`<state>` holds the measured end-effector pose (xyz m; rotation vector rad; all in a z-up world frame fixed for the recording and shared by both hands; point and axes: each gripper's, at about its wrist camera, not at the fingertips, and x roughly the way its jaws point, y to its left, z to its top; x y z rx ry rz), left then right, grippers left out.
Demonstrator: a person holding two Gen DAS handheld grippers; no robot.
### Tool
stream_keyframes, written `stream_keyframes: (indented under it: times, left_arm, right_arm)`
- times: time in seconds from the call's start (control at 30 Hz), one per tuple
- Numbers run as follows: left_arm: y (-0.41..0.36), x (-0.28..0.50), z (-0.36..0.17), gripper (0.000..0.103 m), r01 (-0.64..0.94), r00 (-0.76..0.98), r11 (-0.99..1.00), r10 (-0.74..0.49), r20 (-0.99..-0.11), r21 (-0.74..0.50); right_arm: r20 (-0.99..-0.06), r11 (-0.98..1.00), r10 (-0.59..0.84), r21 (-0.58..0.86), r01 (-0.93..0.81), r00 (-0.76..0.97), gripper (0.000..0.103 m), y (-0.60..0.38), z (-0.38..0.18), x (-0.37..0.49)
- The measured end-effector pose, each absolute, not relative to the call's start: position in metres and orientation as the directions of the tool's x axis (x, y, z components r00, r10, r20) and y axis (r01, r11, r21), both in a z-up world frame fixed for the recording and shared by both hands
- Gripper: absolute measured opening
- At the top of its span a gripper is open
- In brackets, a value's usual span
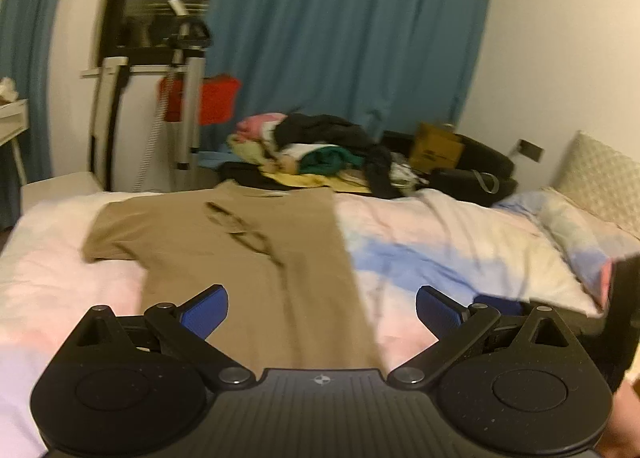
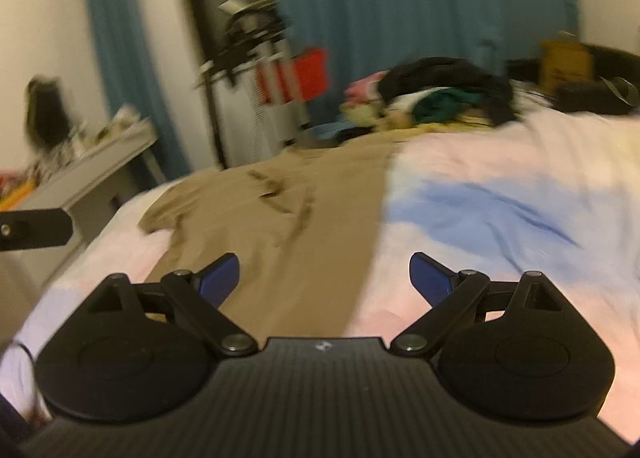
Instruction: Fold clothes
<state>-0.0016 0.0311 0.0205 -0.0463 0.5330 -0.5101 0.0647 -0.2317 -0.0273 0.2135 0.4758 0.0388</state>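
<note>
Tan shirt point(image 1: 248, 258) lies flat on the bed point(image 1: 440, 242), in front of the clothes pile point(image 1: 320, 149). Left gripper point(image 1: 322, 312) and right gripper point(image 2: 324, 278) wide open, empty. Shirt looks soft, light, floppy; pinch the hem corners or sleeve edge.

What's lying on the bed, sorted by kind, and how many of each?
Tan T-shirt, spread flat, its right side apparently folded in: 1
Heap of mixed clothes at the far edge, too jumbled to count singly: 1
Pillow: 1
Open grippers above the bed: 2, left and right
Total: 5
</note>
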Motion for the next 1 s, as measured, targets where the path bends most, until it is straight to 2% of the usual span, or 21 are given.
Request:
stream_keyframes:
  times: [0.17, 0.33, 0.57, 0.77, 0.8, 0.83, 0.9, 0.97, 1.0]
  left_arm:
    - [0.081, 0.015, 0.022, 0.101, 0.374, 0.789, 0.907, -0.420, -0.448, -0.191]
    - [0.122, 0.031, 0.004, 0.101, 0.296, 0.819, 0.921, -0.381, -0.429, -0.253]
    - [0.174, 0.089, -0.040, 0.100, 0.131, 0.794, 0.939, -0.291, -0.533, -0.317]
    - [0.197, 0.119, -0.063, 0.099, 0.037, 0.785, 0.945, -0.229, -0.576, -0.326]
    - [0.198, 0.122, -0.066, 0.099, 0.029, 0.779, 0.942, -0.231, -0.583, -0.334]
    - [0.200, 0.126, -0.070, 0.099, 0.022, 0.773, 0.939, -0.233, -0.590, -0.343]
    - [0.203, 0.130, -0.073, 0.098, 0.011, 0.771, 0.932, -0.239, -0.591, -0.362]
    - [0.208, 0.130, -0.073, 0.098, 0.003, 0.775, 0.923, -0.245, -0.583, -0.384]
    - [0.210, 0.130, -0.073, 0.098, -0.002, 0.778, 0.920, -0.245, -0.578, -0.392]
  right_arm:
    - [-0.486, 0.983, 0.182, 0.113, -0.145, 0.855, 0.093, -0.178, -0.020, 0.149]
    - [-0.513, 0.953, 0.303, 0.165, -0.254, 0.803, 0.093, -0.117, -0.027, 0.252]
    - [-0.550, 0.920, 0.388, 0.182, -0.348, 0.740, 0.093, -0.013, -0.063, 0.378]
    - [-0.583, 0.918, 0.368, 0.107, -0.381, 0.724, 0.093, 0.049, -0.084, 0.451]
    - [-0.590, 0.919, 0.359, 0.087, -0.384, 0.724, 0.090, 0.056, -0.088, 0.457]
    - [-0.598, 0.920, 0.346, 0.067, -0.385, 0.723, 0.079, 0.062, -0.092, 0.463]
    - [-0.634, 0.934, 0.286, 0.018, -0.356, 0.718, 0.065, 0.068, -0.101, 0.473]
    - [-0.618, 0.942, 0.302, 0.073, -0.329, 0.726, 0.047, 0.058, -0.099, 0.472]
    - [-0.606, 0.943, 0.310, 0.101, -0.316, 0.733, 0.026, 0.051, -0.097, 0.471]
